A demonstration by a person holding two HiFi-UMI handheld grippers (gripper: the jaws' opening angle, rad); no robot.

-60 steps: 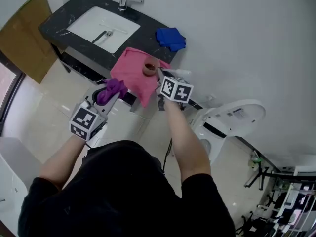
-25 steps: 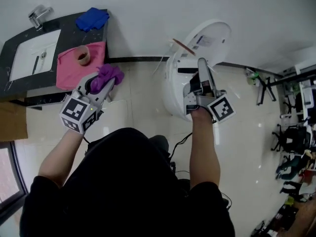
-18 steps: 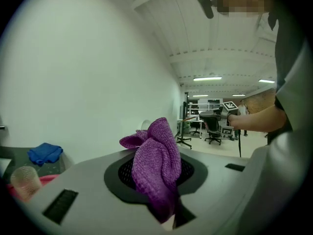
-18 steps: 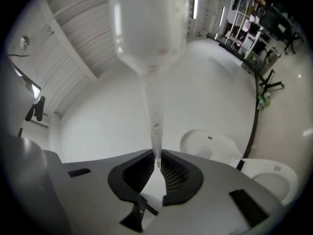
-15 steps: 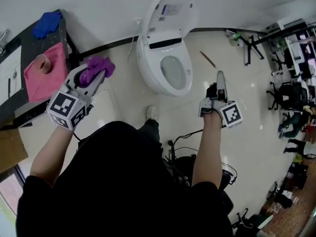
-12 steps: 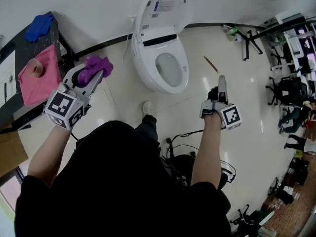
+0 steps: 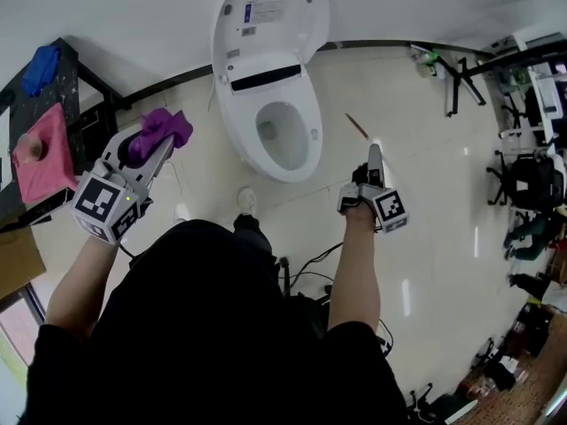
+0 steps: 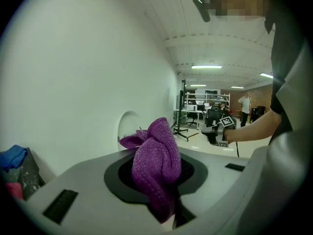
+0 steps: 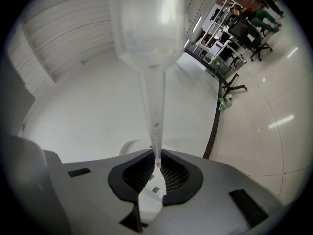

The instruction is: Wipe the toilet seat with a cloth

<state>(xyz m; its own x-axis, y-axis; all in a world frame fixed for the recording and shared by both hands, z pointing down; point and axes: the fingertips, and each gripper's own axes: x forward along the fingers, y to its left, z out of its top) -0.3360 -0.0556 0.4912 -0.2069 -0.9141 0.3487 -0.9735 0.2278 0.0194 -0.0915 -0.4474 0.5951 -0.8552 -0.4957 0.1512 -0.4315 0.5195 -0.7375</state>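
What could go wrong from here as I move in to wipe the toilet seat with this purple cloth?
The purple cloth is bunched in the left hand-held gripper, most of it bulging past the jaws, so it may drag loose when pressed on the toilet seat. The right hand-held gripper pinches a clear tube only by its thin tip; it could pivot or slip out.

Bright, even light, ceiling lamps point(image 8: 206, 67), glare on floor point(image 7: 404, 296), fisheye vignetting
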